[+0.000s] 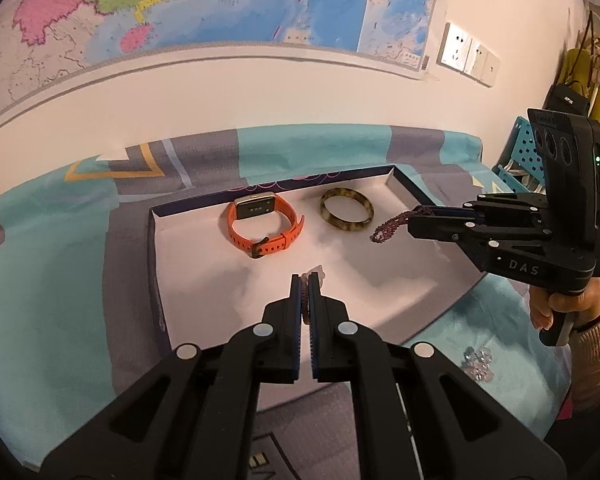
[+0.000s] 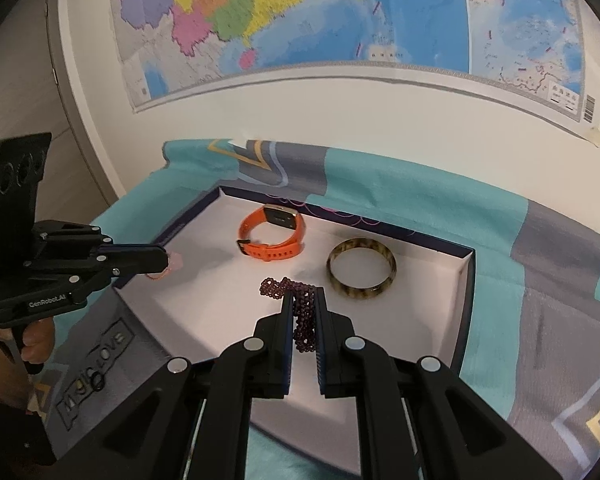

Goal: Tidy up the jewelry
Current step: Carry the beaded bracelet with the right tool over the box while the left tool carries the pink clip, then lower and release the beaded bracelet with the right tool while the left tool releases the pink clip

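Teal cloth (image 1: 60,280) under a white-lined box (image 2: 228,312); orange watch (image 1: 262,226) and mottled bangle (image 1: 346,210) already inside at frame centre. Right gripper (image 2: 303,310) pinches the purple bead bracelet (image 2: 300,308) above the lining, left gripper (image 1: 306,288) clamps a pinkish bracelet (image 2: 166,266). Placing step: both likely need lowering, then opening.

left gripper (image 2: 162,262): matte black, silver pivot screws, "GenRobot.AI" | right gripper (image 1: 414,220): black, "DAS", green LED | right hand (image 1: 568,300): bare skin, pink knit sleeve
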Motion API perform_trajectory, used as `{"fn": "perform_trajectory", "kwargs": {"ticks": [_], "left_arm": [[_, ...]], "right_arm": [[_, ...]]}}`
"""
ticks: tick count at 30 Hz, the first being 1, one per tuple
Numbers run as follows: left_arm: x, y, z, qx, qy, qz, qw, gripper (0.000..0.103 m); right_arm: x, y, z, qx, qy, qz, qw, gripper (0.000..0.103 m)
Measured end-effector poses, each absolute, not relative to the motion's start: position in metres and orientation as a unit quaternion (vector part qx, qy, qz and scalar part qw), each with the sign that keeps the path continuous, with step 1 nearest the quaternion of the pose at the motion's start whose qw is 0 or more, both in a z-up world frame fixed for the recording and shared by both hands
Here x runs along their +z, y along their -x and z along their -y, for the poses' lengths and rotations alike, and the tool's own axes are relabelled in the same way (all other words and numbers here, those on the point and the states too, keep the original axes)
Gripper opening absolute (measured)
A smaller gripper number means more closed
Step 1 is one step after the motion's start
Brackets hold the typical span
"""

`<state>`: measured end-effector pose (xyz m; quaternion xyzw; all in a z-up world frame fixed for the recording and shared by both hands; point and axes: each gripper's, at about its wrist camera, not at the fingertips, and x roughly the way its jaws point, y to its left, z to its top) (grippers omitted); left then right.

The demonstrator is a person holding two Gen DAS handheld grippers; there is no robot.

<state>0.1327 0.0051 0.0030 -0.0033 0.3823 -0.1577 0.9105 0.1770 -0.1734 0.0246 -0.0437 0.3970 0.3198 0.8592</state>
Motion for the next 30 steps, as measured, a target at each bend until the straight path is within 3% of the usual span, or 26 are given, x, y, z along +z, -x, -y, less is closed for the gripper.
{"fn": "perform_trajectory", "kwargs": {"ticks": [30], "left_arm": [[-0.028, -0.183, 0.006, -0.138, -0.030, -0.427, 0.893, 0.004]], "right_arm": [[-0.011, -0.216, 0.149, 0.293, 0.090, -0.447, 0.840, 0.009]]}}
